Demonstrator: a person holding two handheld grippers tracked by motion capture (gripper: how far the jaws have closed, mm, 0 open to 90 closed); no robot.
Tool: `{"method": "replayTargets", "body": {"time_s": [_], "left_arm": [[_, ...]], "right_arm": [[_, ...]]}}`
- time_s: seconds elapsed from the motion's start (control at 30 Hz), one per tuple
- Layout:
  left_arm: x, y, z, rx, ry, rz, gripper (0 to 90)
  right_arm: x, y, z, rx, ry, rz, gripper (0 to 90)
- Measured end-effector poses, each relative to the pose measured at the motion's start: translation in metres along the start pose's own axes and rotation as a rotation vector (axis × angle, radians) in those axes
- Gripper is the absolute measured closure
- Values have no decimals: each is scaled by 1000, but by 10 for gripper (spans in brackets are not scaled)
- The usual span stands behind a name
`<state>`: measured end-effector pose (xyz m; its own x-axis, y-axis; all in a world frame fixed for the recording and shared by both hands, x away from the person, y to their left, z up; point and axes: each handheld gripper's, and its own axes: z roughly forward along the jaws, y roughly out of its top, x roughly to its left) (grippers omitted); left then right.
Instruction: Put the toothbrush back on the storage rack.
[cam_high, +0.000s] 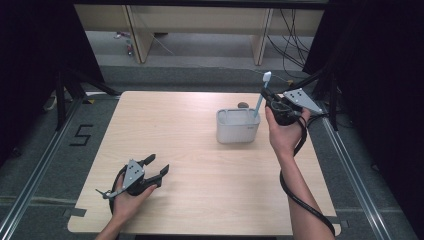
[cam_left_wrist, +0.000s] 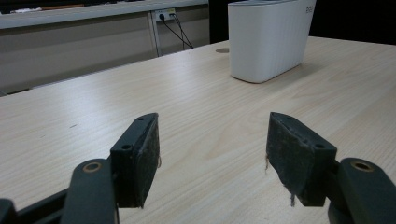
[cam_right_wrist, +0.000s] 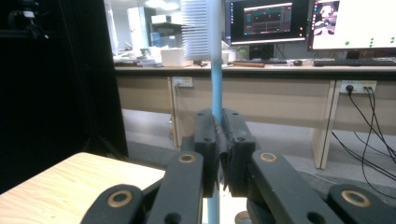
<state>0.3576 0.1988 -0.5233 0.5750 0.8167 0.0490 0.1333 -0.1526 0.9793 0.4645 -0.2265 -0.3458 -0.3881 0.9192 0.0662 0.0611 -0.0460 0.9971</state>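
Item: light-blue plastic toothbrush with white bristle head (cam_high: 261, 95), long axis near upright, bristles at top, handle running down toward the white ribbed plastic holder (cam_high: 238, 126) just left of it; whether the tip is inside the holder cannot be told.

Your right gripper (cam_high: 274, 103) is pinching the handle mid-length, jaws pressed together on it (cam_right_wrist: 215, 135).

Your left gripper (cam_high: 154, 167) rests low on the pale wooden table (cam_high: 200, 170), jaws spread and empty, well apart from the holder (cam_left_wrist: 268, 39).

Likely next: lower or lift along the handle's axis; your right hand is nearer.
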Motion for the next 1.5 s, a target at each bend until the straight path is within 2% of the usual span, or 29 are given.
{"method": "replayTargets", "body": {"time_s": [0.07,0.13,0.27,0.5,0.6,0.7,0.8,1.5], "left_arm": [[0,0,0,0,-1,1,343],[0,0,0,0,-1,1,343],[0,0,0,-3,-2,0,345],[-1,0,0,2,-2,6,345],[-1,0,0,2,-1,7,345],[0,0,0,3,-2,7,345],[0,0,0,2,-2,5,345],[-1,0,0,2,-3,8,344]], "right_arm": [[0,-3,2,17,-7,10,863],[-3,-6,6,16,-16,0,863],[-7,-14,11,39,-30,20,863],[-10,-20,13,56,-47,13,862],[-10,-22,15,47,-35,23,862],[-12,-24,16,46,-49,1,862],[-11,-25,16,47,-49,26,862],[-11,-41,19,75,-55,29,862]]}}
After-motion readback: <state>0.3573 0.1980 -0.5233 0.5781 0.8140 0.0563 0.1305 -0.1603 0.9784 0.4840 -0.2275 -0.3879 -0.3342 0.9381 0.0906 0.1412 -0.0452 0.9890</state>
